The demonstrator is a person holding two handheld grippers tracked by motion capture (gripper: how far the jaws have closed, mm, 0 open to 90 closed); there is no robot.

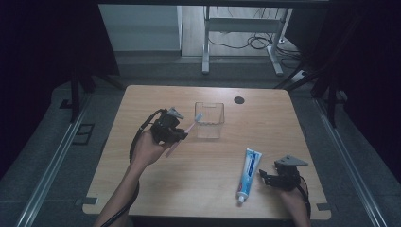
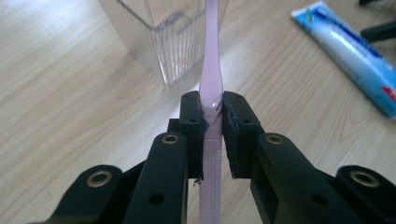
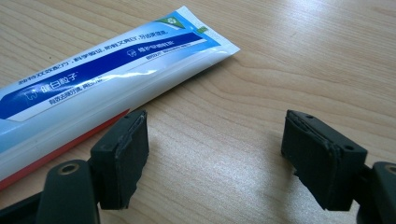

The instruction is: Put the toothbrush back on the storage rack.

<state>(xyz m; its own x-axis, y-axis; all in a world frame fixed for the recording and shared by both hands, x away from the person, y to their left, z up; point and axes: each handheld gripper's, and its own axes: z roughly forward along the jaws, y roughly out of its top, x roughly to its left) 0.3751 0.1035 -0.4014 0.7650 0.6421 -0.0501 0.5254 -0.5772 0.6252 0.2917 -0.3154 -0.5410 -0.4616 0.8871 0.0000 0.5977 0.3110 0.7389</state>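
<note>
Chinese print on toothpaste tube [image 3: 107, 70]

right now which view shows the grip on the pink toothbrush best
The left gripper view: the left gripper is shut on the pink toothbrush, pads pressed against both sides of its handle, close up. The high view shows the toothbrush small, its head tilted toward the clear cup. The right gripper view looks at the toothpaste tube instead.

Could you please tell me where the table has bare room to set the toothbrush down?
The table's whole left strip and near left corner are bare, as is its far right beyond the clear cup. The near right is crowded by the toothpaste tube and right claw.
</note>
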